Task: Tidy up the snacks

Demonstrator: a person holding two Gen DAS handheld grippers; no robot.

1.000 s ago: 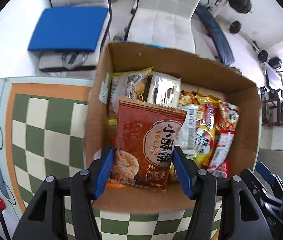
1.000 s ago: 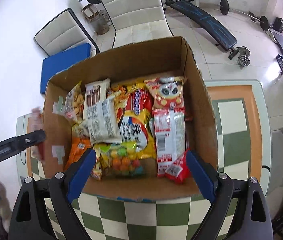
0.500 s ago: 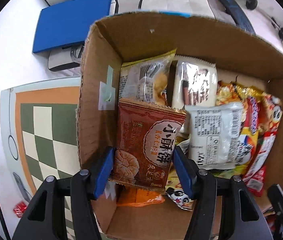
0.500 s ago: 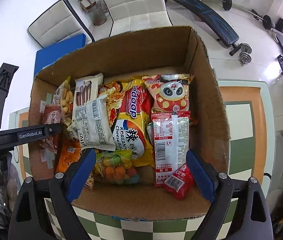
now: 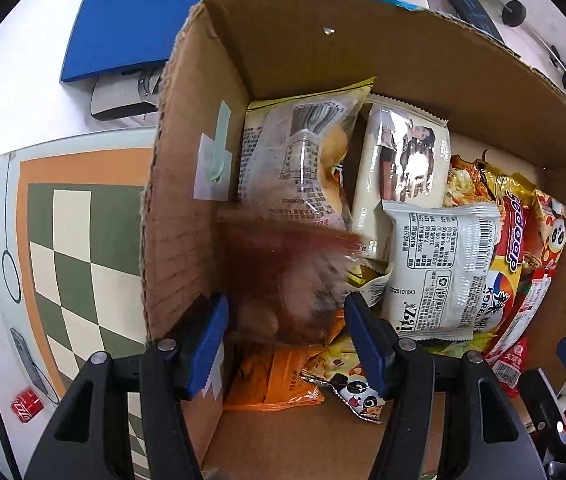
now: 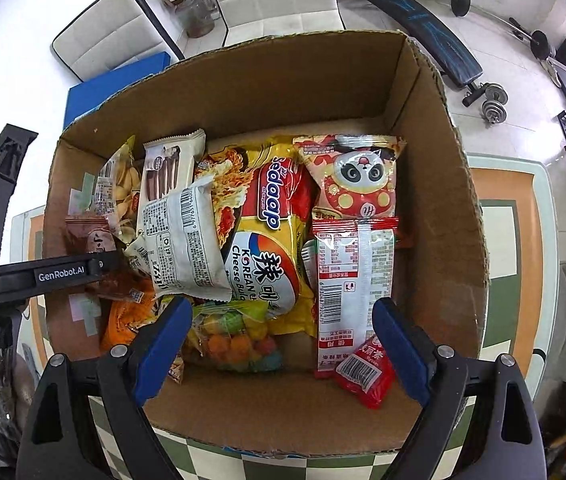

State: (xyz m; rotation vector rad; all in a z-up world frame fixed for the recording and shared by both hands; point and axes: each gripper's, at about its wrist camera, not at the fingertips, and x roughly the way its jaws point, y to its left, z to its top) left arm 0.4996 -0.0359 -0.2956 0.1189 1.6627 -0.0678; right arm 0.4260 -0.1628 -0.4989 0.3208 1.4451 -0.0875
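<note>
A cardboard box [image 5: 187, 184] holds several snack packets; it also shows in the right wrist view [image 6: 459, 216]. My left gripper [image 5: 286, 334] is open over the box's left side. A brown-red biscuit packet [image 5: 287, 276], blurred by motion, is falling between its fingers onto the other snacks; it shows in the right wrist view [image 6: 91, 236] by the left wall. My right gripper [image 6: 281, 350] is open and empty above the box's near edge. The left gripper's arm [image 6: 55, 274] reaches into the box from the left.
The box stands on a green-checkered table with an orange border [image 5: 67, 232]. A small red can [image 5: 27, 404] lies off the table's left edge. White chairs, one with a blue cushion [image 5: 143, 46], and gym equipment [image 6: 415, 20] stand beyond the box.
My left gripper moved over the box's left side, then opened and let go of the brown-red biscuit packet, which is dropping. My right gripper came slightly closer to the box.
</note>
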